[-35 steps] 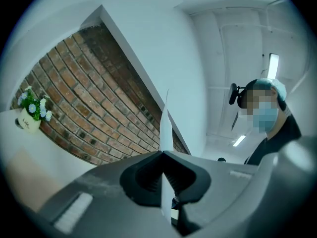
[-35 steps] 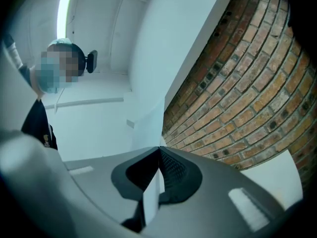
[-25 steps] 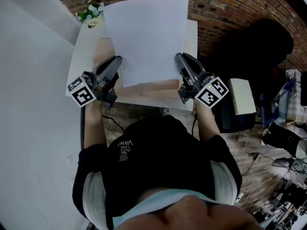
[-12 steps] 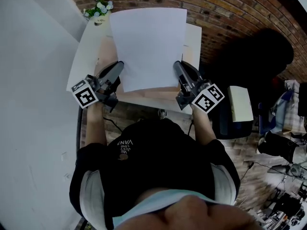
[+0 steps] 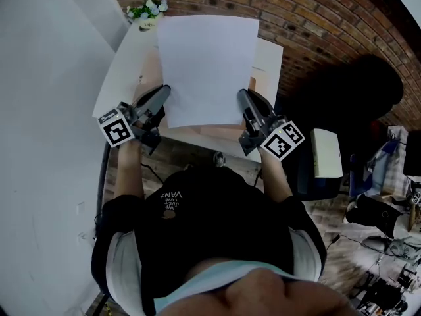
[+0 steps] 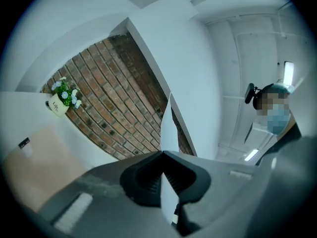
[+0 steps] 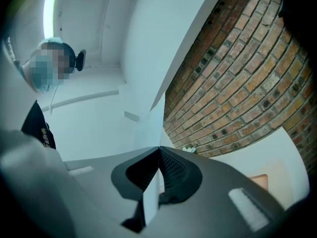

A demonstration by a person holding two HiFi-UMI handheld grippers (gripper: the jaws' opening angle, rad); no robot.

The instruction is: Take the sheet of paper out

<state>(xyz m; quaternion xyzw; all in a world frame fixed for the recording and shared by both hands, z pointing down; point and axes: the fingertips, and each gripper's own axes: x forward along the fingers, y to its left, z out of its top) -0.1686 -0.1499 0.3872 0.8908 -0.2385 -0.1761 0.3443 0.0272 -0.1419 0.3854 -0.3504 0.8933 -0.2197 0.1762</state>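
both grippers [image 5: 164, 92] [image 5: 241, 97] level, clamping paper [image 5: 207, 68]

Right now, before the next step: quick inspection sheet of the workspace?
Surface: white table with a tan panel, mostly under the sheet.
Job's things: white sheet of paper, held over the table.
Clutter: small pot of white flowers, far left corner.
Grippers: left gripper and right gripper, jaws shut on the sheet's near side edges.
Cables: thin dark cable below the table's near edge.
Surroundings: red brick wall, white wall left, cream box right.
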